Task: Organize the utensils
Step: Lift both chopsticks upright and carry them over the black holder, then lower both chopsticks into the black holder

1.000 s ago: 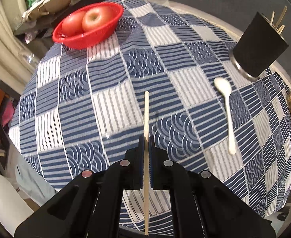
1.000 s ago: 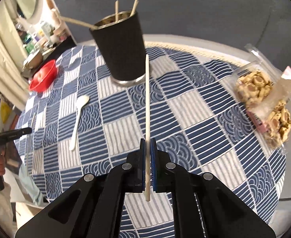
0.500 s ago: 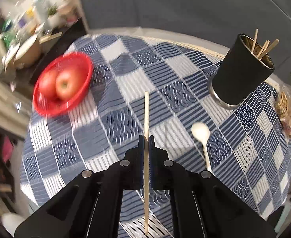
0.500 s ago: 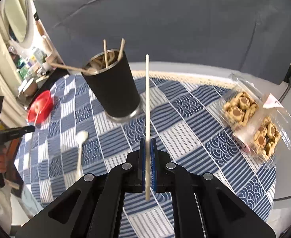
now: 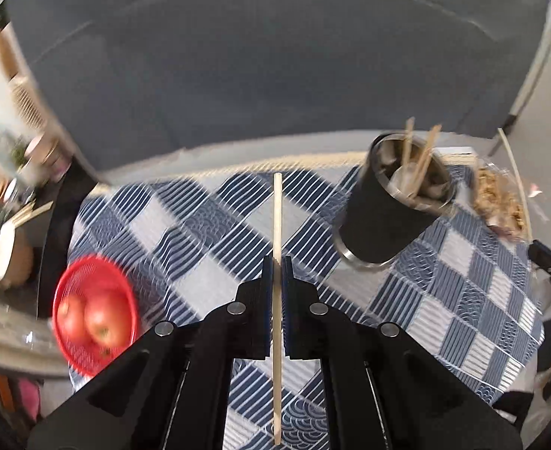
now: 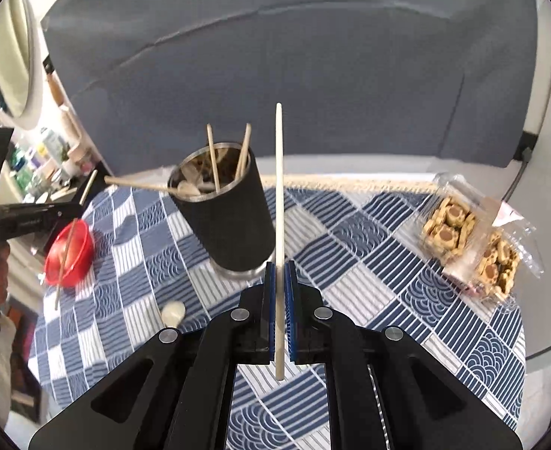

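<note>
**Two chopsticks gripped, holder waiting on the tabletop**

Left hand-held gripper (image 5: 276,262): clenched on a wooden chopstick (image 5: 277,225), held lengthwise through the centre of the left wrist frame, tip toward the top. Right hand-held gripper (image 6: 280,266): likewise clamped on a second chopstick (image 6: 279,187), running up the middle of the right wrist frame. Black utensil cup (image 6: 225,217) just left of centre there, standing on the blue-and-white checked tabletop (image 6: 369,262), already holding several sticks and a pale spoon. Another white spoon (image 6: 173,313) flat on the cloth, lower left of the cup. Red basket of apples (image 5: 93,320) at lower left of the left wrist frame. Cookie packet (image 6: 470,240) at the right edge.
</note>
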`<state>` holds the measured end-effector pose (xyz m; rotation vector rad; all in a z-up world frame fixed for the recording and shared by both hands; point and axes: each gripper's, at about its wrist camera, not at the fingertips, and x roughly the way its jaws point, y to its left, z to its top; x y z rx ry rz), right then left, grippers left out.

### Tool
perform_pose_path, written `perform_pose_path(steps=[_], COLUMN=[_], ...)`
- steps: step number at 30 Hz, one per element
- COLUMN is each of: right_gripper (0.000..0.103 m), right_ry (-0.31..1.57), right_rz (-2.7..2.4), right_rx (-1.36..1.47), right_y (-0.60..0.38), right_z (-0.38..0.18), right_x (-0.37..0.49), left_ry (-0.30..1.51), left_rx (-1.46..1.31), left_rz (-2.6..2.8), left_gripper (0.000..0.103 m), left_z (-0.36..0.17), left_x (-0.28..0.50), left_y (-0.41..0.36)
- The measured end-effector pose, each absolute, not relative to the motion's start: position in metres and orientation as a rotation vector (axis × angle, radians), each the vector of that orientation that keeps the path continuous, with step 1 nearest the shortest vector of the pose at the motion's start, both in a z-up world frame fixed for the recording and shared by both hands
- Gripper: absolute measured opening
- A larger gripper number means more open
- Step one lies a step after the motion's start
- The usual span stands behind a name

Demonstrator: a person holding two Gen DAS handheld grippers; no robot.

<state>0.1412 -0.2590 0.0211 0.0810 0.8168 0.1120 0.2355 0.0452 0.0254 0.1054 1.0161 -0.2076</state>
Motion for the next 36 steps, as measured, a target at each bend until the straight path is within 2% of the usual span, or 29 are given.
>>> perform_pose_path(steps=[12,20,26,36], right_gripper=[0.005,0.005,0.005,0.005], right_ry=[0.695,0.533,0.555,0.484], right_rz=[0.058,0.086,0.155,0.275], right_rx=[0.111,0.199,0.24,0.337], right_y=[-0.233,-0.223,-0.218,-0.232], right_z=[0.049,0.054,0.036,0.015], right_x=[0.143,0.164,0.2,0.244], left_ry=[0.877,0.75,0.669,0.609], left_rx=[0.079,0.066,0.009,-0.122], left_rz=[-0.512,-0.629,-0.649,-0.64], left_gripper=[0.005,0.005,0.005,0.005], left_z=[0.07,0.091,0.094,0.072], left_x=[0.276,0.306,0.325,0.358], left_y=[0.024,0.001,-0.006,-0.016])
